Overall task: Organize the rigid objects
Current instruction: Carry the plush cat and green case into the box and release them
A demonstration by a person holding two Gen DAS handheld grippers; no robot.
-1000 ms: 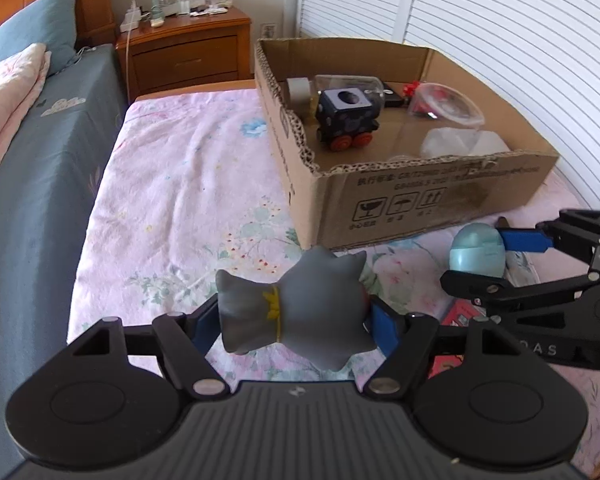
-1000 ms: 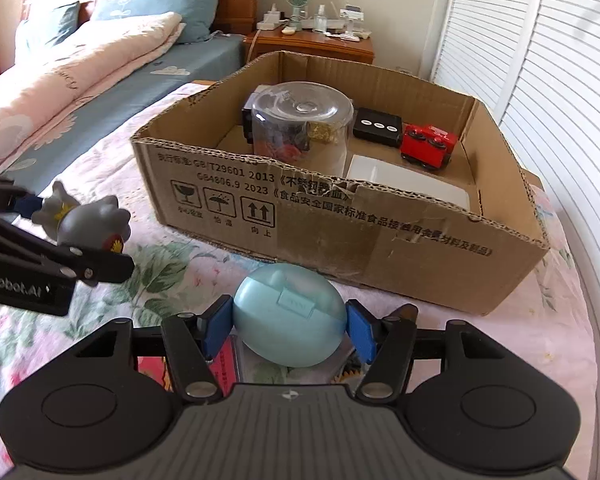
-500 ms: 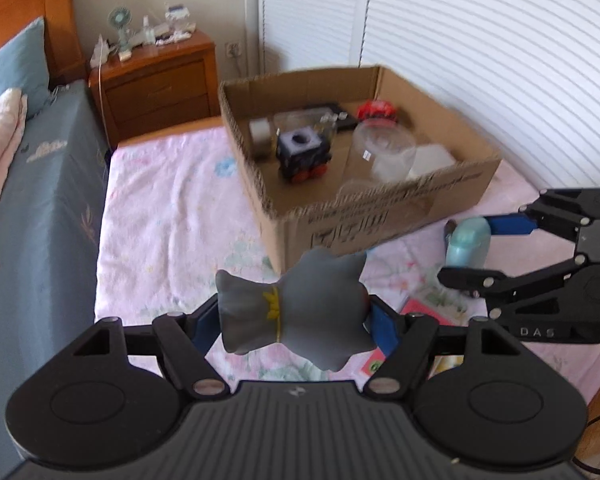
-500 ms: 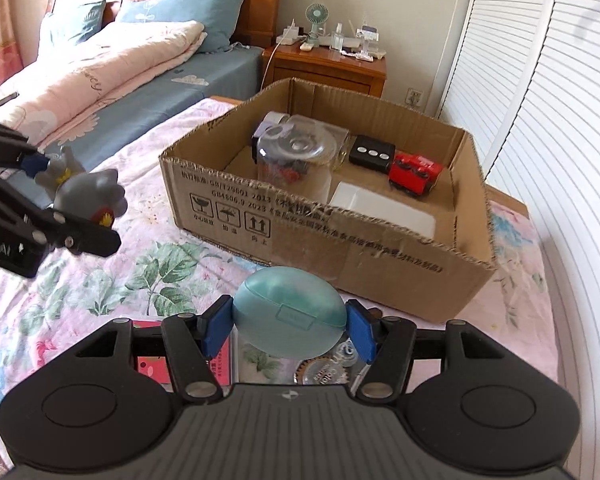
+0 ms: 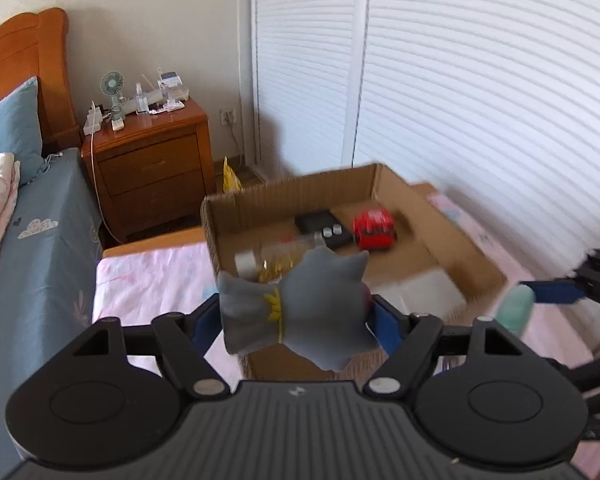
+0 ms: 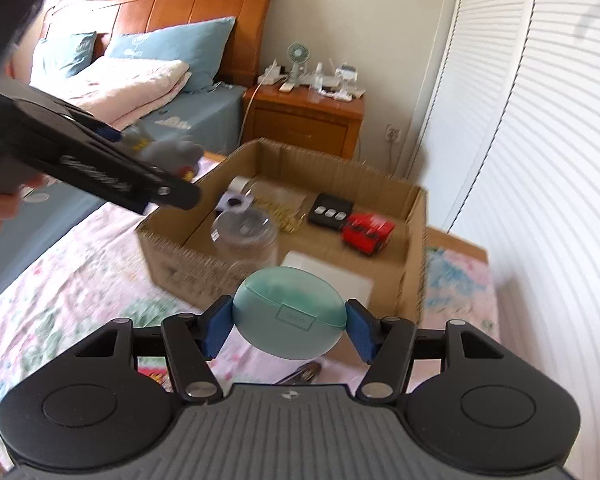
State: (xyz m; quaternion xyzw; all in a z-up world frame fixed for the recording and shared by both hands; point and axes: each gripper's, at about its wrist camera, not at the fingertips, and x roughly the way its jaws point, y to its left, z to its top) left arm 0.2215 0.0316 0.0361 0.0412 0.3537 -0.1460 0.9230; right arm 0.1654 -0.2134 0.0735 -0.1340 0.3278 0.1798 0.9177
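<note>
My left gripper (image 5: 296, 316) is shut on a grey toy figure (image 5: 300, 312) with a yellow collar, held in the air over the near left corner of the open cardboard box (image 5: 480, 264). My right gripper (image 6: 288, 324) is shut on a teal oval case (image 6: 290, 312), held above the box's near wall (image 6: 188, 268). In the right wrist view the left gripper (image 6: 152, 156) and toy (image 6: 172, 152) hang over the box's left side. The right gripper and case (image 5: 516, 312) show at the right edge of the left wrist view.
Inside the box lie a red toy car (image 6: 366, 234), a black button box (image 6: 332, 212), a clear round container (image 6: 246, 232), a tape roll (image 6: 238, 186) and a white flat box (image 6: 340, 276). A wooden nightstand (image 6: 304, 120) stands behind. White louvred doors (image 6: 540, 160) run along the right.
Both grippers have risen high and moved forward toward the box, each still holding its object. The box now lies below them and the views are motion-blurred.
</note>
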